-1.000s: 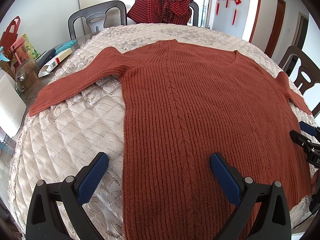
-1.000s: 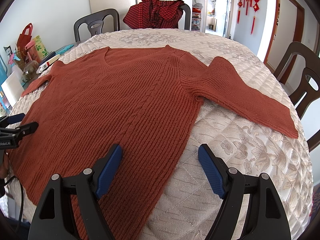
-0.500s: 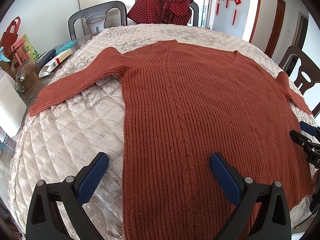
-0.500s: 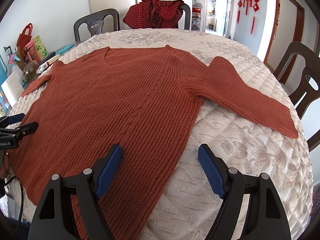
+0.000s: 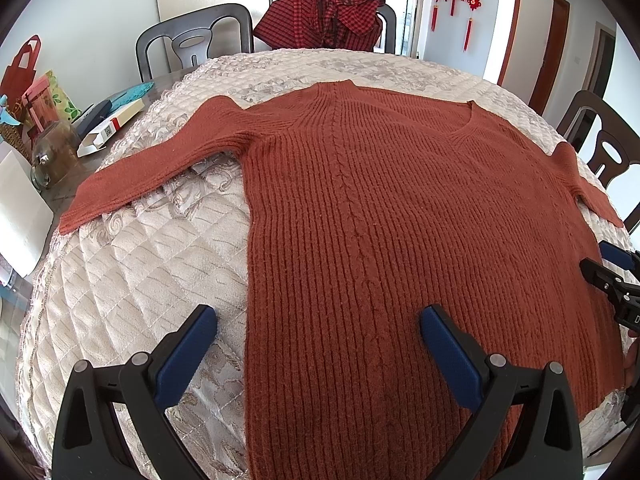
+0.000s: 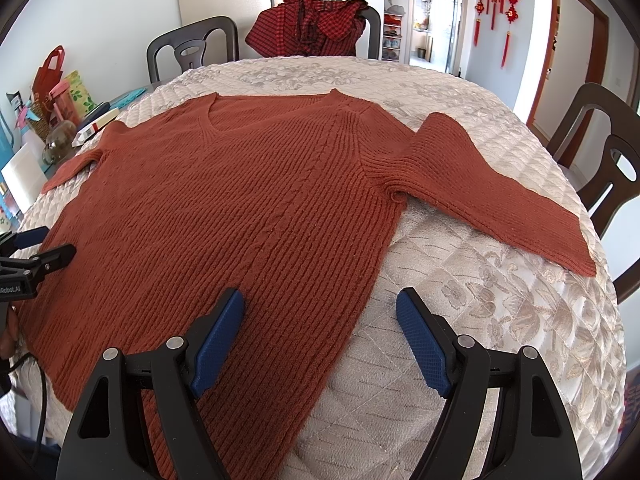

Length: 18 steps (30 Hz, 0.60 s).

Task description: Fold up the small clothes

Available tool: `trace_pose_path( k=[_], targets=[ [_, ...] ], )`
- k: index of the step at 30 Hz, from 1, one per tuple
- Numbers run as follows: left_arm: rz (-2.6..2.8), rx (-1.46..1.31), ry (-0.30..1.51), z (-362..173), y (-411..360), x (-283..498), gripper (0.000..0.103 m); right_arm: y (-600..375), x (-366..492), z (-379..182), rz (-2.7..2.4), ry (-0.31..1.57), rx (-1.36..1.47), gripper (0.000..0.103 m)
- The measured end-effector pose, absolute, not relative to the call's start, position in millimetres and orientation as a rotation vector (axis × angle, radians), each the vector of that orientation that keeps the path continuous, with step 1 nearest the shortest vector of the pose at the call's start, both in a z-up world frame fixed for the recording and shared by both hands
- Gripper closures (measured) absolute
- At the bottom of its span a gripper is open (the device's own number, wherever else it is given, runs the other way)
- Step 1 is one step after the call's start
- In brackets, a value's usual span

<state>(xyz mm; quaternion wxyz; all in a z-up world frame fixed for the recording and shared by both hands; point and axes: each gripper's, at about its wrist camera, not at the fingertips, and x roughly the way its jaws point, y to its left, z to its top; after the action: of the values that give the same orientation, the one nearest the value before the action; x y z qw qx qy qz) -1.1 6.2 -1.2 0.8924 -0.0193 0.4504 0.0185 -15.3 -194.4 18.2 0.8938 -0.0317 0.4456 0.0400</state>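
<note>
A rust-red knit sweater (image 5: 380,208) lies flat and spread out on the quilted table cover (image 5: 132,280), V-neck at the far side, both sleeves stretched outward. It also shows in the right wrist view (image 6: 248,208). My left gripper (image 5: 318,344) is open and empty above the sweater's left side edge near the hem. My right gripper (image 6: 320,328) is open and empty above the sweater's right side edge near the hem. The left sleeve (image 5: 152,168) and the right sleeve (image 6: 492,192) lie on the cover.
A red checked garment (image 5: 324,16) hangs over a far chair. Dark chairs (image 6: 604,168) stand around the table. Bags, a glass jar (image 5: 52,152) and boxes sit at the left edge. The right gripper shows at the left wrist view's right edge (image 5: 612,280).
</note>
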Motion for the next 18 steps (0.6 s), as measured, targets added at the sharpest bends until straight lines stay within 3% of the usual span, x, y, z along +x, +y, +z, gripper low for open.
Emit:
trace_pose_path(
  k=[18],
  targets=[
    [0.042, -0.038, 0.936, -0.9, 3.9, -1.0, 0.0, -194.1, -16.1, 16.2, 0.081, 0.927, -0.069, 0.024]
  ],
)
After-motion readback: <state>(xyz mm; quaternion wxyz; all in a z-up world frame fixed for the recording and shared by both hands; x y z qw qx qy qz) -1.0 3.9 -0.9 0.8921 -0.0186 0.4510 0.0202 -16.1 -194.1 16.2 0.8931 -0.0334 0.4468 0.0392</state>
